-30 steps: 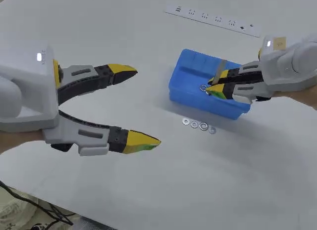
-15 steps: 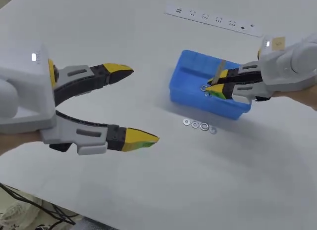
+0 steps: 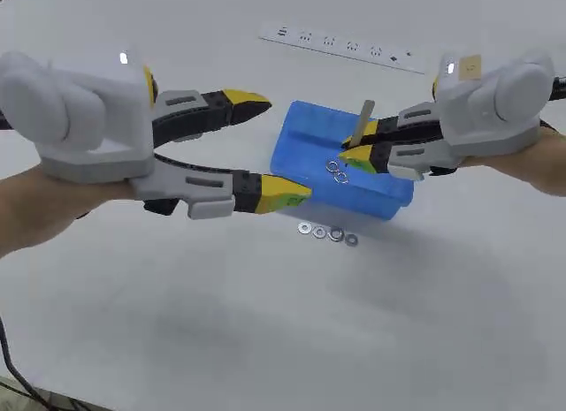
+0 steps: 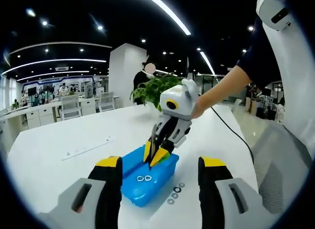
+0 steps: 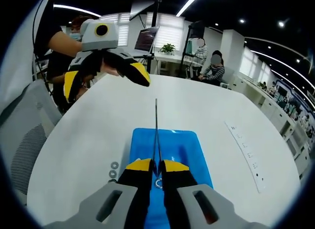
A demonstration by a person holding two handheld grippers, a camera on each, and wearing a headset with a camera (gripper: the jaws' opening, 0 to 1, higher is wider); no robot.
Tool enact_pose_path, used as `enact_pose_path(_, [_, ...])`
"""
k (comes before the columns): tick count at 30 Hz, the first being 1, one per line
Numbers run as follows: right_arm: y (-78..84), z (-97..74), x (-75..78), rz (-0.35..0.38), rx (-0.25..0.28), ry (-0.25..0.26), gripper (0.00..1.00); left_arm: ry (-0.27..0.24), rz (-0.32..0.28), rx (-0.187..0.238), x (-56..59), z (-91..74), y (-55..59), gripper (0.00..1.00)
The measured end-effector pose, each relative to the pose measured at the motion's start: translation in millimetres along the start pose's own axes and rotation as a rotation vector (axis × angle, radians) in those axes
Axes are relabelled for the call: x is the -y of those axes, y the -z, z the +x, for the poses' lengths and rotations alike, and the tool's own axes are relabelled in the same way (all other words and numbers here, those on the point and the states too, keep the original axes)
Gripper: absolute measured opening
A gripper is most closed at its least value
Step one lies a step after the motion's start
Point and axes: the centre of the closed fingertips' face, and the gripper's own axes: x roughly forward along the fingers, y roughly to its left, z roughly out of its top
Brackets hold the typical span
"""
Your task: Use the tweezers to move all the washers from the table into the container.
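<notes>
Holding the tweezers (image 3: 362,121) clamped in our right gripper (image 3: 357,154) over the blue container (image 3: 296,148), we see 2 washers (image 3: 336,171) inside. The 4 loose washers (image 3: 328,232) sit in a row on the desk (image 3: 265,331) just beside its near wall — toward us from that gripper, the nearer one. Our left gripper (image 3: 285,148) hovers wide open & empty.
</notes>
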Motion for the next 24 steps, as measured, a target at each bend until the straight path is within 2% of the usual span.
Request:
enact_pose_path(4, [0.1, -0.3, -1.6, -0.002, -0.001, -0.004, 0.08, 0.046, 0.009, 0.017, -5.5, 28.1, -10.9, 0.53])
enact_pose_path(9, [-2.1, -3.7, -3.0, 0.001, 0.006, -0.002, 0.08, 0.111, 0.028, -0.008, -4.7, 46.6, -11.6, 0.45])
enact_pose_path(12, [-2.8, -4.7, -4.4, -0.012, 0.005, -0.005, 0.08, 0.145, 0.057, -0.025, -0.9, 53.2, -11.1, 0.37])
enact_pose_path(14, [-3.1, -5.0, -5.1, -0.015, 0.004, -0.006, 0.08, 0.160, 0.063, -0.028, 0.3, 56.5, -11.5, 0.36])
enact_pose_path(18, [-4.0, -4.5, -8.5, -0.024, 0.005, -0.012, 0.08, 0.191, 0.077, -0.033, 5.0, 59.9, -12.7, 0.27])
enact_pose_path(20, [-4.8, -4.1, -10.3, -0.026, 0.006, -0.016, 0.08, 0.204, 0.079, -0.042, 8.1, 61.2, -12.2, 0.26])
enact_pose_path(24, [-6.7, -3.0, -13.0, -0.028, 0.011, -0.022, 0.08, 0.224, 0.087, -0.034, 11.2, 59.8, -15.2, 0.18])
